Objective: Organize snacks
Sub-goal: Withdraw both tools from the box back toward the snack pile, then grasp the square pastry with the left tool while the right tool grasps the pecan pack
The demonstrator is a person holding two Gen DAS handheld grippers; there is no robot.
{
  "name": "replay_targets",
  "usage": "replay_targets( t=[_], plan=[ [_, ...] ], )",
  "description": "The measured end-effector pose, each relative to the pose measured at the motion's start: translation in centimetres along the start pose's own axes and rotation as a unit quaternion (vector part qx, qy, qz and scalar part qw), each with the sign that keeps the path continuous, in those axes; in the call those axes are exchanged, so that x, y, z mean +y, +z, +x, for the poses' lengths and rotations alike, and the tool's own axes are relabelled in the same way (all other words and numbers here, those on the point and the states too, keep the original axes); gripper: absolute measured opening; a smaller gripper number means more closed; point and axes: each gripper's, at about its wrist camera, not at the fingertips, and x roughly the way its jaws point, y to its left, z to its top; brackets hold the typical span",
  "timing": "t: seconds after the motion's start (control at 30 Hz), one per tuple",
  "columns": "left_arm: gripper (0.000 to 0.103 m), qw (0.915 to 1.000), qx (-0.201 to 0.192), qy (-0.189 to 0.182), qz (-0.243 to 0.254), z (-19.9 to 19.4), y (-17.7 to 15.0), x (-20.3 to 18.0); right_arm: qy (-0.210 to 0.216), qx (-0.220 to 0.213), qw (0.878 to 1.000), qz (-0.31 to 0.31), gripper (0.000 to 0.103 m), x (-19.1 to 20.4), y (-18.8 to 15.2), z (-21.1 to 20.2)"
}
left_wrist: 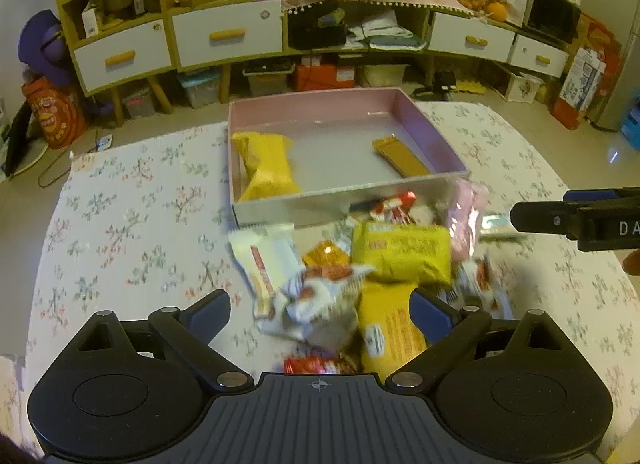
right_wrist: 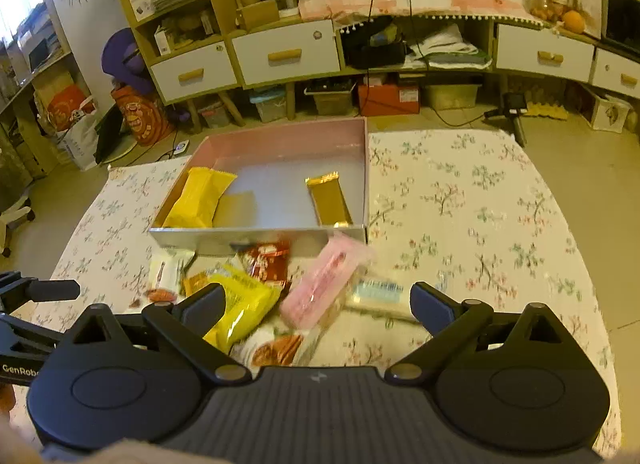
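A pink box [left_wrist: 280, 210] stands mid-table with a yellow packet [left_wrist: 264, 168] at its left and a gold bar [left_wrist: 400, 156] at its right. In front of it lies a loose pile of snacks: yellow packets [left_wrist: 404, 252], white wrappers [left_wrist: 264, 260], red ones [left_wrist: 394, 206]. My left gripper [left_wrist: 322, 314] hangs open over the near side of the pile, holding nothing. My right gripper [right_wrist: 318, 307] is also open and empty, above a pink packet [right_wrist: 324, 288] and a yellow packet [right_wrist: 244, 304]. The box [right_wrist: 240, 238], its yellow packet [right_wrist: 200, 196] and gold bar [right_wrist: 328, 198] lie beyond.
A floral cloth [left_wrist: 120, 232] covers the table, with bare cloth left and right of the pile [right_wrist: 480, 224]. One finger [left_wrist: 536, 218] of the right gripper reaches in from the right edge. Cabinets with drawers [left_wrist: 228, 36] and storage bins stand past the table's far edge.
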Motion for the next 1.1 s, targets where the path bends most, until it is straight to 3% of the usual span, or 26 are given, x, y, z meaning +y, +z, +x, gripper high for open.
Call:
replay_targets(
  t=[0.33, 0.73, 1.1],
  plan=[
    [0.098, 0.9997, 0.02, -0.012, -0.008, -0.4, -4.4, 0.1, 0.006, 0.012, 1.0, -0.006, 0.1, 1.0, -3.1, -0.5],
    [0.098, 0.9982, 0.056, -0.023, 0.003, 0.2, -9.2, -1.1, -0.003, 0.035, 0.997, -0.063, 0.1, 3.0, -6.4, 0.5],
    [0.095, 0.9976, 0.057, -0.035, 0.015, 0.5, -10.1, -2.1, -0.002, 0.038, 0.998, -0.058, 0.1, 3.4, -6.0, 2.2]
  ],
)
